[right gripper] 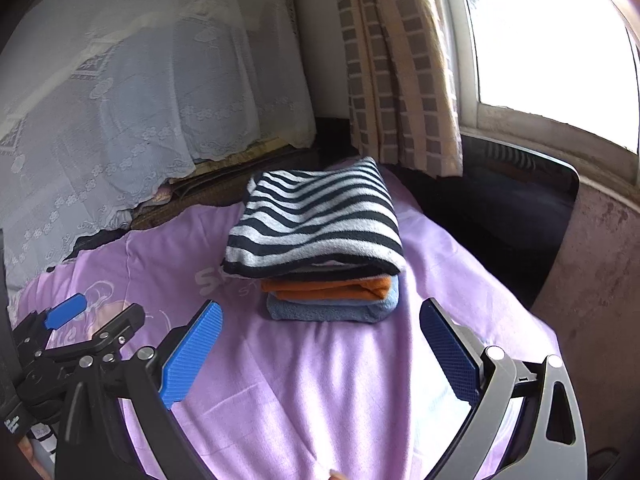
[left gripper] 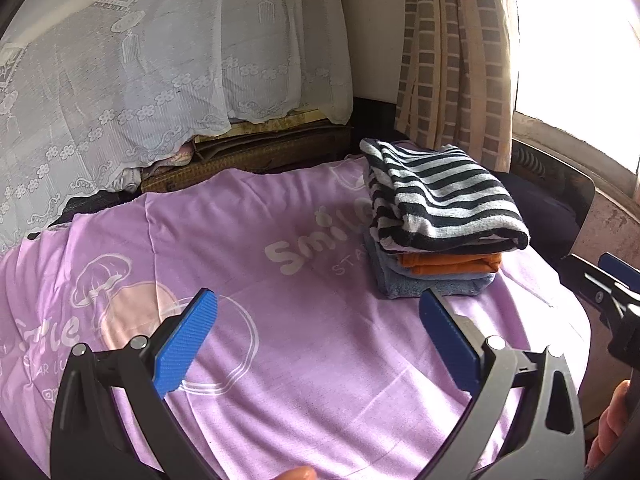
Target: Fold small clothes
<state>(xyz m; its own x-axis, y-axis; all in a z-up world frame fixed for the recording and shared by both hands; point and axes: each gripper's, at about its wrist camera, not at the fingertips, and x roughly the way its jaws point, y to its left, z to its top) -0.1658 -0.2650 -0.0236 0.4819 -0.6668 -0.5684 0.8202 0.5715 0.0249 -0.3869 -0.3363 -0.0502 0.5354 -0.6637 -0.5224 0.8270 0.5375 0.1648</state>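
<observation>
A stack of folded clothes rests on a purple printed sheet (left gripper: 280, 340) (right gripper: 300, 380). On top lies a black-and-white striped garment (left gripper: 440, 196) (right gripper: 316, 220), under it an orange piece (left gripper: 452, 264) (right gripper: 332, 288), then a light blue towel (left gripper: 436, 286) (right gripper: 332, 308) at the bottom. My left gripper (left gripper: 318, 336) hovers open over the sheet, left of and nearer than the stack, with nothing between its blue pads. My right gripper (right gripper: 320, 340) is open and empty just in front of the stack. The left gripper (right gripper: 94, 316) also shows at the lower left of the right wrist view.
A white lace curtain (left gripper: 140, 80) covers furniture at the back left. A checked curtain (left gripper: 452, 60) hangs by a bright window (right gripper: 560, 40) at the back right. A dark glossy tray-like object (right gripper: 520, 216) sits right of the sheet. A hand (left gripper: 608, 428) shows at the lower right.
</observation>
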